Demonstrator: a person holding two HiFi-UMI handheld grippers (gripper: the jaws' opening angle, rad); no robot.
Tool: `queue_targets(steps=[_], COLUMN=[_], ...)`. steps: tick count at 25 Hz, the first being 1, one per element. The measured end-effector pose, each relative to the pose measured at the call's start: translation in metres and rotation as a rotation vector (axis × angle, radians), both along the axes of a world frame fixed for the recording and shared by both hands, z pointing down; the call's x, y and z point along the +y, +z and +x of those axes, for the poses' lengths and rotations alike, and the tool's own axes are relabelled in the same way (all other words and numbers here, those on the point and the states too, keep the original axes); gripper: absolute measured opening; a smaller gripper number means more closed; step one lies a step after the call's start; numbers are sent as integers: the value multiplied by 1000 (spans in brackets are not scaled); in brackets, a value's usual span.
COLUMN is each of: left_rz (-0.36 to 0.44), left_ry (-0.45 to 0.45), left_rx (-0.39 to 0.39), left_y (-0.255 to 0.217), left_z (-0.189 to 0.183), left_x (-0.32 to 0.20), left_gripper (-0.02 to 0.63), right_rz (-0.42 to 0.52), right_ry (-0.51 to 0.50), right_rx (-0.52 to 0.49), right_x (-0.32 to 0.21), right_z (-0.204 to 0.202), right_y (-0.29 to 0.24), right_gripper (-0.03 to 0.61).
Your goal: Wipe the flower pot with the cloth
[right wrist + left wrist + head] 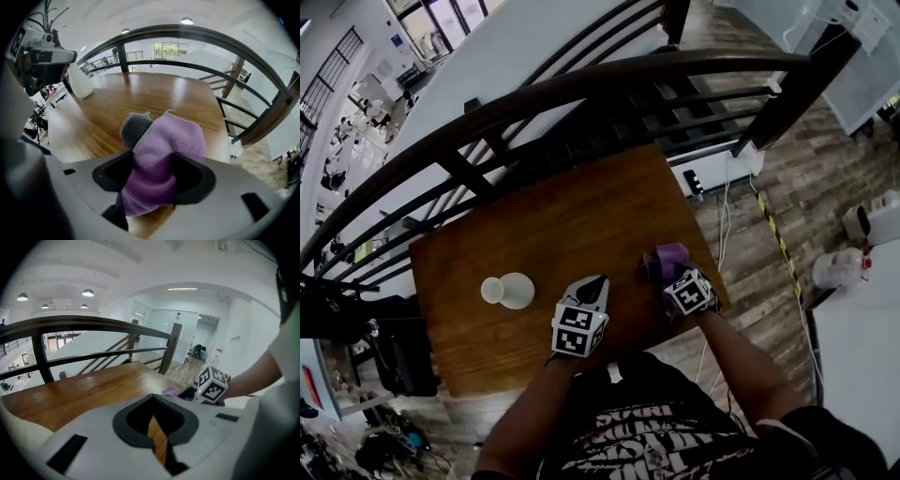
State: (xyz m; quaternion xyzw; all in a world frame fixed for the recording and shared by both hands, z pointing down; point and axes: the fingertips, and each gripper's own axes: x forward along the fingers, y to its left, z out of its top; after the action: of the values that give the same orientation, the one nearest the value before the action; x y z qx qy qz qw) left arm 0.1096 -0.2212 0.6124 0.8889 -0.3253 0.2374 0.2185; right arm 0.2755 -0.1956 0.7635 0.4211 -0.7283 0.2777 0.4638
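A white flower pot (506, 291) lies on its side at the left of the wooden table (553, 225); it also shows far off as the pot (80, 82) in the right gripper view. A purple cloth (164, 150) with a grey fold (135, 129) sits bunched on the table near the right edge. It fills the gap of my right gripper (150, 190), whose jaws stand wide around it. In the head view the cloth (672, 255) lies just ahead of that gripper (664, 272). My left gripper (597, 282) hovers shut and empty, right of the pot.
A dark metal railing (581, 94) curves round the table's far side, with stairs beyond. The table's right edge (712, 272) drops to a plank floor with cables (727, 202). The person's torso is close against the near edge.
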Motion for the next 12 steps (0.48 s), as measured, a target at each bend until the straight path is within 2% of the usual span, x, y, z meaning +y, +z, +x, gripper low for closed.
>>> queue_targets(steps=[2, 4, 6, 9, 12], left_rz=[3, 14, 26, 42, 50], left_ry=[-5, -10, -15, -32, -50], left_rx=[-2, 2, 7, 14, 22], left_y=[-2, -5, -11, -17, -23], left_z=[-5, -8, -13, -21, -35], left_x=[1, 0, -1, -2, -2], left_gripper=[-2, -2, -2, -2, -2], right_rz=[-10, -5, 8, 34, 92], right_ry=[-8, -24, -45, -58, 0], right_rx=[-2, 11, 25, 34, -13], right_x=[1, 1, 2, 2, -2], right_z=[-2, -4, -7, -8, -16], right_y=[1, 1, 2, 0, -27], right_gripper=[244, 169, 124, 100, 91])
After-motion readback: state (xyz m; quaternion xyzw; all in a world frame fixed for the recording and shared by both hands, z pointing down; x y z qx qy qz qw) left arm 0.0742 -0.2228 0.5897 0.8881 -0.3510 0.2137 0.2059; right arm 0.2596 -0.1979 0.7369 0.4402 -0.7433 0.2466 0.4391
